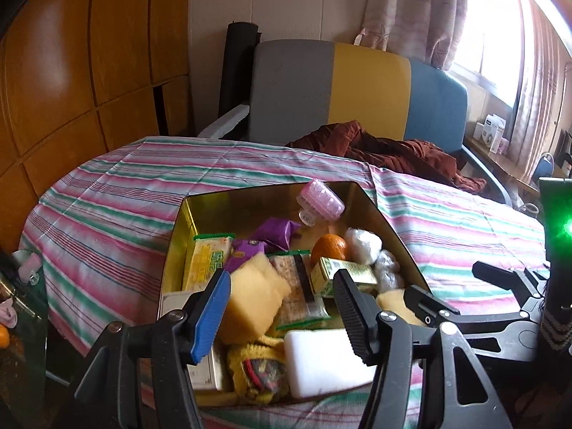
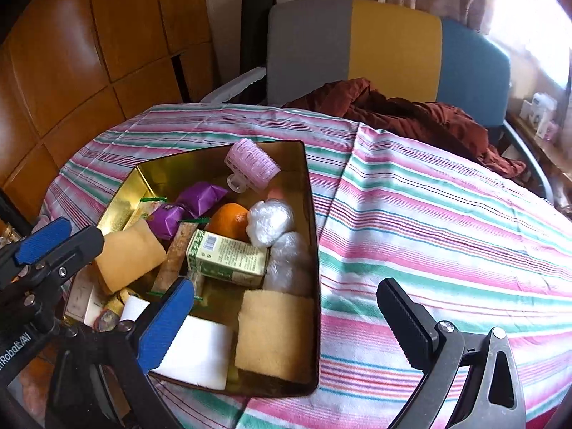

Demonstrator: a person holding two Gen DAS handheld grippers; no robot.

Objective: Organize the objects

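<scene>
A gold tin box stands on the striped tablecloth, full of objects: a pink hair roller, purple packets, an orange, a green-and-cream carton, plastic-wrapped balls, yellow sponges and a white block. My left gripper hangs open over the box's near end, a sponge between its fingers but not clamped. My right gripper is open above the box's near right corner, empty. The left gripper also shows in the right wrist view.
The round table is covered with a pink, green and white striped cloth. A grey, yellow and blue chair with a rust-brown garment stands behind it. Wooden cabinets are on the left, and a glass side table sits at the lower left.
</scene>
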